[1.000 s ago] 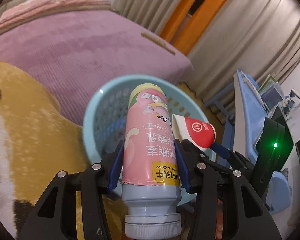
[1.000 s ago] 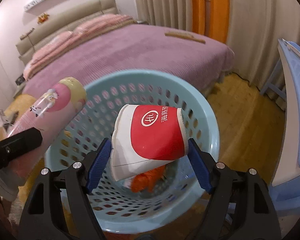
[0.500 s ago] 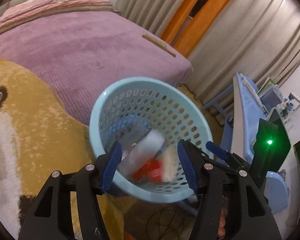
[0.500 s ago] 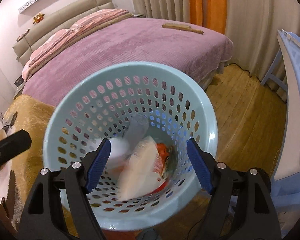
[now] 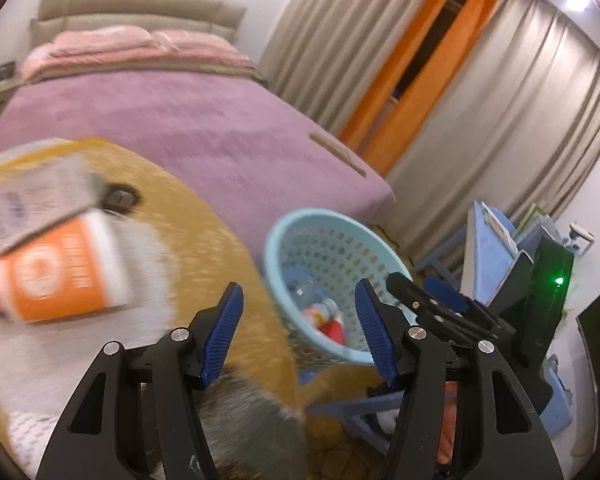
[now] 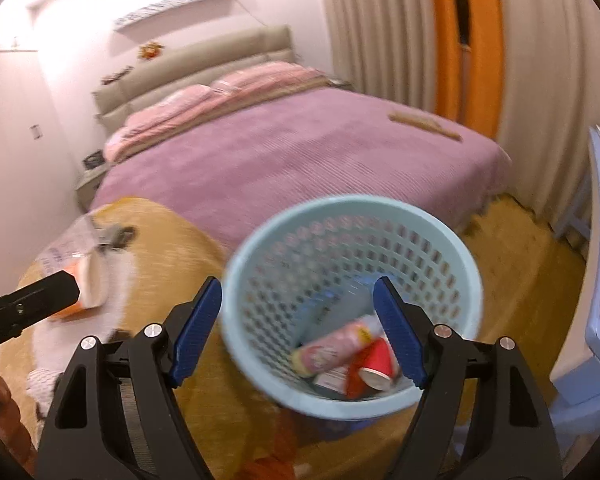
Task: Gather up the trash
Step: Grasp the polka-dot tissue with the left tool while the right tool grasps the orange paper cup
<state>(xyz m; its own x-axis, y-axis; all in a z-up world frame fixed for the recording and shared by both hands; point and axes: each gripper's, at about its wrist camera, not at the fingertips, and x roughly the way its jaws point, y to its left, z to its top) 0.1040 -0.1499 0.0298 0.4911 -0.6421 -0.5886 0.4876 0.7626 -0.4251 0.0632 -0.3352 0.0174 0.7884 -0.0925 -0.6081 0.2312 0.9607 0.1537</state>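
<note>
The light-blue basket (image 6: 352, 300) is sitting on the floor just beside the yellow-covered surface (image 5: 204, 232) and near the foot of the purple bed (image 6: 300, 160), probably so that litter from the surface can be dropped straight in. Inside the basket, the pink bottle (image 6: 332, 350) is lying on its side with the red cup (image 6: 374, 362) touching it and a clear bottle (image 6: 350, 302) just behind, so that part of the collecting looks done. On the surface, well apart from the basket, an orange cup (image 5: 64, 268) is lying tipped over with a blurred printed packet (image 5: 32, 204) resting across its top; both look like the next rubbish to fetch. The left claw (image 5: 300, 330) is hanging between the surface edge and the basket, jaws parted to a middling width, having just been opening, with nothing between the pads. The right claw (image 6: 298, 330) is hovering over the basket's near rim, spread wide and gripping nothing.
</note>
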